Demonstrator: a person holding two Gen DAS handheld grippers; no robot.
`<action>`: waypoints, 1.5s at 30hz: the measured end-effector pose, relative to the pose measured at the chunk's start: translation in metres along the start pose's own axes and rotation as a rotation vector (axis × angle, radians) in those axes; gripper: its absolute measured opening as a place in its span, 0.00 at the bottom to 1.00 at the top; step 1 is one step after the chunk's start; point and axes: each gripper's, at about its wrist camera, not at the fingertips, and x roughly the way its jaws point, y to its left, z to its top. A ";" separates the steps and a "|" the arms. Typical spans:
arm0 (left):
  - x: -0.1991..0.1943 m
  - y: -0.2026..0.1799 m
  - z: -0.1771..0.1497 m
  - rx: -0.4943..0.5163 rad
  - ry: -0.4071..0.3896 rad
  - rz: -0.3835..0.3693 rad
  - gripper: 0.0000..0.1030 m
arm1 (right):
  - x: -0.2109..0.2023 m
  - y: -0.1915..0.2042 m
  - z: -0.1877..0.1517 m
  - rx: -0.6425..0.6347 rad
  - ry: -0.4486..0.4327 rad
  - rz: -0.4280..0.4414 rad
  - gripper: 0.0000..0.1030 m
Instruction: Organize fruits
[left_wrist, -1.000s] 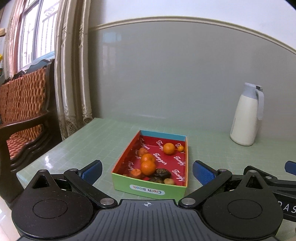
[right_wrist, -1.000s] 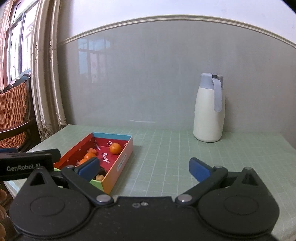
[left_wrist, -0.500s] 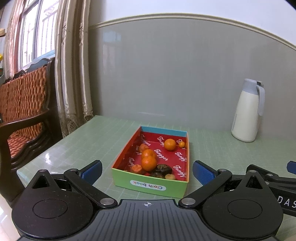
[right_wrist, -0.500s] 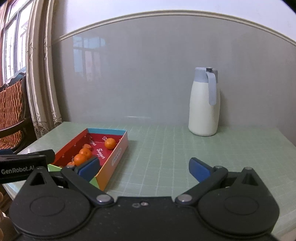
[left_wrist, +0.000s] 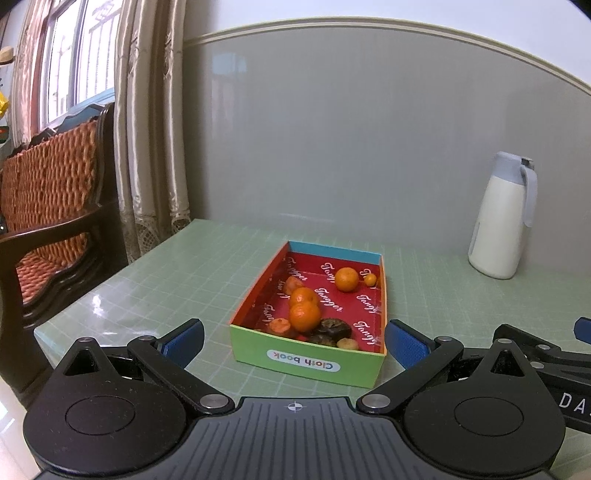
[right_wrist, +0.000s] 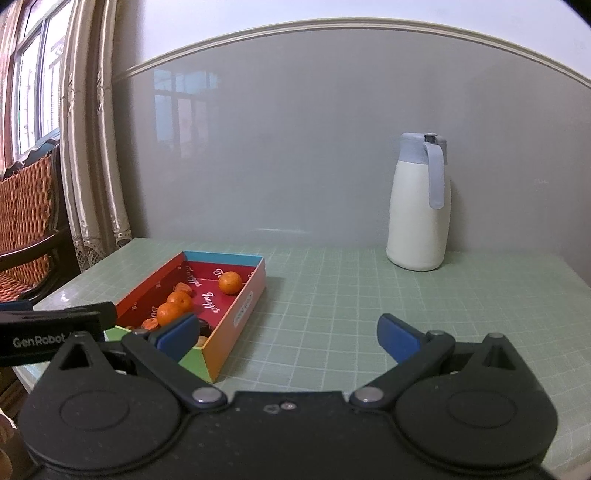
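A shallow cardboard box (left_wrist: 306, 363) with a red lining stands on the green table. It holds several oranges (left_wrist: 304, 316), one orange (left_wrist: 346, 279) apart at the far end, and dark fruits (left_wrist: 334, 328) near the front wall. My left gripper (left_wrist: 293, 341) is open and empty, just in front of the box's near wall. My right gripper (right_wrist: 286, 332) is open and empty, to the right of the box (right_wrist: 236, 317); its left finger hides the box's near corner.
A white jug (right_wrist: 419, 206) with a grey-blue lid stands at the back right by the wall; it also shows in the left wrist view (left_wrist: 502, 218). A wooden chair (left_wrist: 48, 206) and curtains (left_wrist: 151, 129) stand left of the table edge.
Both views have shifted slightly; the box sits a little higher in the left wrist view and the jug has drifted in the right wrist view. Both grippers stay open.
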 end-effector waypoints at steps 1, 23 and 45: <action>0.000 0.000 0.000 0.003 0.000 0.002 1.00 | 0.000 0.000 0.000 -0.001 0.000 0.000 1.00; 0.006 0.000 0.000 0.033 0.038 0.023 1.00 | 0.002 0.003 0.001 -0.007 -0.001 0.019 1.00; 0.019 0.001 -0.004 0.021 0.059 -0.007 1.00 | 0.010 0.006 0.001 -0.018 0.017 0.028 1.00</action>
